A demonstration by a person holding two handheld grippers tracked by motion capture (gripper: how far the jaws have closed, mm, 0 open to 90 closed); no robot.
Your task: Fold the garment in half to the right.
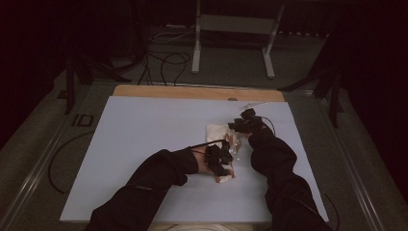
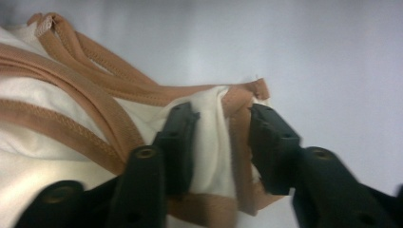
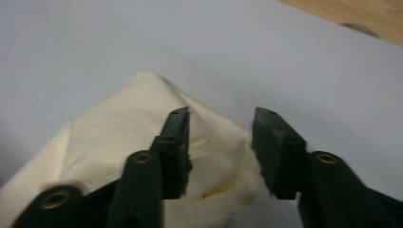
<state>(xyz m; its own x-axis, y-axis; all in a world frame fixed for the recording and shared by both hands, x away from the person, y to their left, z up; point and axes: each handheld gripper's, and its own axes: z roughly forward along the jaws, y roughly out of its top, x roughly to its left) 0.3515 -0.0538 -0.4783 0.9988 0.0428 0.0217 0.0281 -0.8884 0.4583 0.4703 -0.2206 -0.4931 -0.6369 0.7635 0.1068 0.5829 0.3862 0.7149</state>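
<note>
A cream garment with tan trim lies bunched at the middle of the pale sheet. My left gripper is at its near end, and its jaws stand apart astride a fold of cream cloth and tan trim. My left gripper is open, and the cloth fills the gap between its fingers. My right gripper is at the garment's far right corner. In its own view my right gripper is open, with the cream cloth under and between the jaws.
The pale sheet covers most of the table, and a wooden strip shows along the far edge. A small pale item lies near that edge. Cables and a metal stand are on the floor beyond.
</note>
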